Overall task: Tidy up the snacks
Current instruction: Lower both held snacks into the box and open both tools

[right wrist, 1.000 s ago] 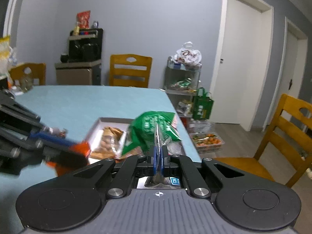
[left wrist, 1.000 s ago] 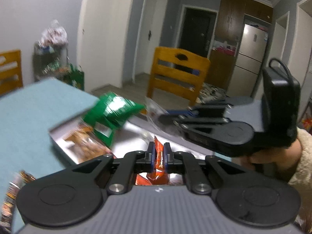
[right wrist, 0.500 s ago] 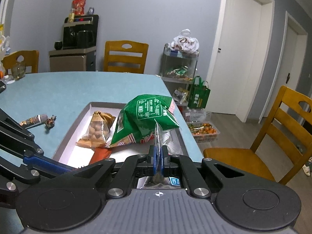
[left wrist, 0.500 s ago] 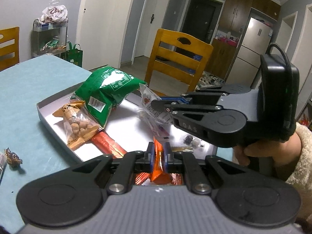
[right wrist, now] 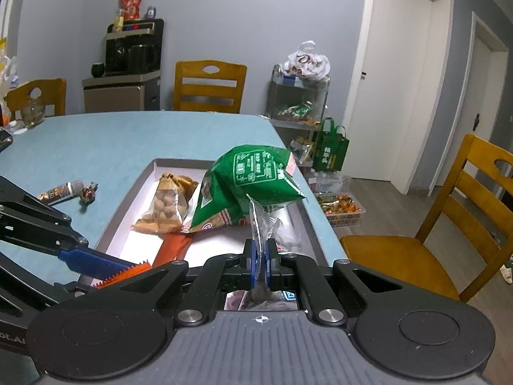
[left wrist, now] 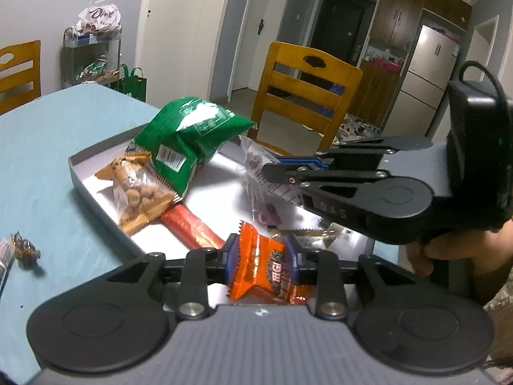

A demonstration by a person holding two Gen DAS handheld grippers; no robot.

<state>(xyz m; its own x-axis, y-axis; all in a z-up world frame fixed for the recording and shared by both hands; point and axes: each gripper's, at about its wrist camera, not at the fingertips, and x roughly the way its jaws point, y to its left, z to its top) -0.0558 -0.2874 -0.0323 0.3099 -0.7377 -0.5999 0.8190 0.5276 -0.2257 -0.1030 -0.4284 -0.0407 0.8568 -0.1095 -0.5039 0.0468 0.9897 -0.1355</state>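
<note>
Two claws work over the shallow tray [left wrist: 84,173]. Nearest, the left claw [left wrist: 260,264] is opening, its pads parting around the orange snack packet [left wrist: 261,271] — half a second ago they pinched it flat. Released crooked, that packet may tip onto the red bar [left wrist: 192,229] or over the tray's near rim. Beyond it, the right claw [right wrist: 261,256] is clamped on a clear wrapped snack [right wrist: 261,221], as it was a second ago; thin film could slip out. Farthest, the green bag [left wrist: 189,134] leans on the nut packet [left wrist: 138,192], and two candies lie on the tabletop [left wrist: 35,147].
</note>
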